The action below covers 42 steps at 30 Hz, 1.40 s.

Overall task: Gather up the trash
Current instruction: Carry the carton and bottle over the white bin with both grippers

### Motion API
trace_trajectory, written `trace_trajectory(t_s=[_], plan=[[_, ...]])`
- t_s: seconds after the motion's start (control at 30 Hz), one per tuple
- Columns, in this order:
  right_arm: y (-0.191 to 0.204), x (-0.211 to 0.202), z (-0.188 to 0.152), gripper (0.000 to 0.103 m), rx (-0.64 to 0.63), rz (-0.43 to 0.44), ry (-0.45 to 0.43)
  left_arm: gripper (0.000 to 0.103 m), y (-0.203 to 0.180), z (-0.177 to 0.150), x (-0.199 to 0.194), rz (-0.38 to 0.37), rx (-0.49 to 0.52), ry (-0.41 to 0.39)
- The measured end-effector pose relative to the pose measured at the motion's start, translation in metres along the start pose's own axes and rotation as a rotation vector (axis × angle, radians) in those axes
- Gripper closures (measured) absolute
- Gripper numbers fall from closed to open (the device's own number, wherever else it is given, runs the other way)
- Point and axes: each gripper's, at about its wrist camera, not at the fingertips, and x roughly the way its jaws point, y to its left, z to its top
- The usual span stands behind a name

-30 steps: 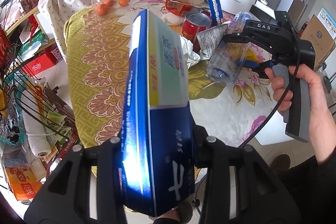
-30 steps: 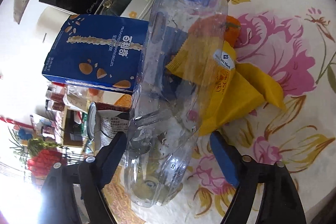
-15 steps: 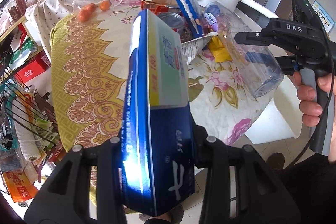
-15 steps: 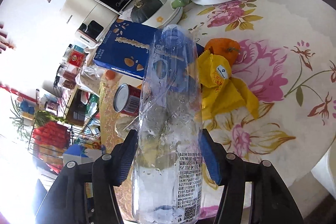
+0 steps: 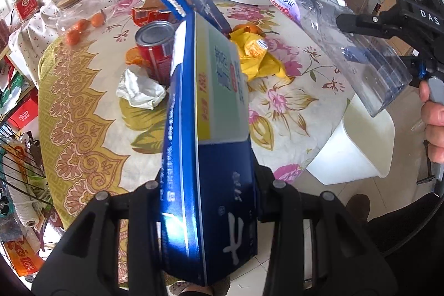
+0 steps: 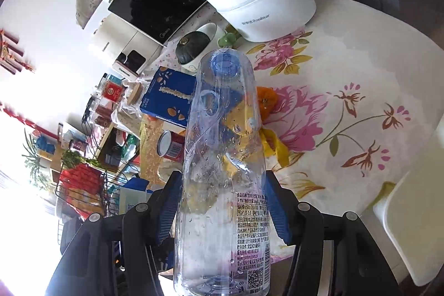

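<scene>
Beside table: white bin; ahead, can, tissue.

Black plastic left gripper with round silver screws on its arms. Black right gripper with ribbed blue pads, white "DAS" lettering, grey handle and thin black cable.

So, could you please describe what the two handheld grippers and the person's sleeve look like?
The left gripper has black plastic fingers with round silver bolt heads at the joints. The right gripper is also black with bolts, but its pads are blue and ribbed. Seen from the left wrist, its body reads "DAS" in white, the handle is grey, and a thin black cable hangs below. The sleeve is dark.
</scene>
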Motion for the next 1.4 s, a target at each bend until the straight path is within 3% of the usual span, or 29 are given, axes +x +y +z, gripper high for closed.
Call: trace_trajectory(t_s=[0.33,0.83,1.07,1.4], plan=[[-0.056,-0.058,0.008,0.044,0.031,-0.074,-0.046,0.061,-0.072,0.023,0.014,-0.044,0.094,0.006],[-0.176,-0.153,-0.018,0.043,0.181,-0.214,-0.060,0.060,-0.235,0.034,0.046,-0.197,0.310,0.037],[-0.215,-0.177,-0.034,0.043,0.226,-0.253,-0.031,0.060,-0.276,0.020,0.065,-0.213,0.383,0.068],[-0.237,-0.167,-0.050,0.043,0.232,-0.322,0.064,0.060,-0.299,0.011,0.094,-0.207,0.439,0.092]])
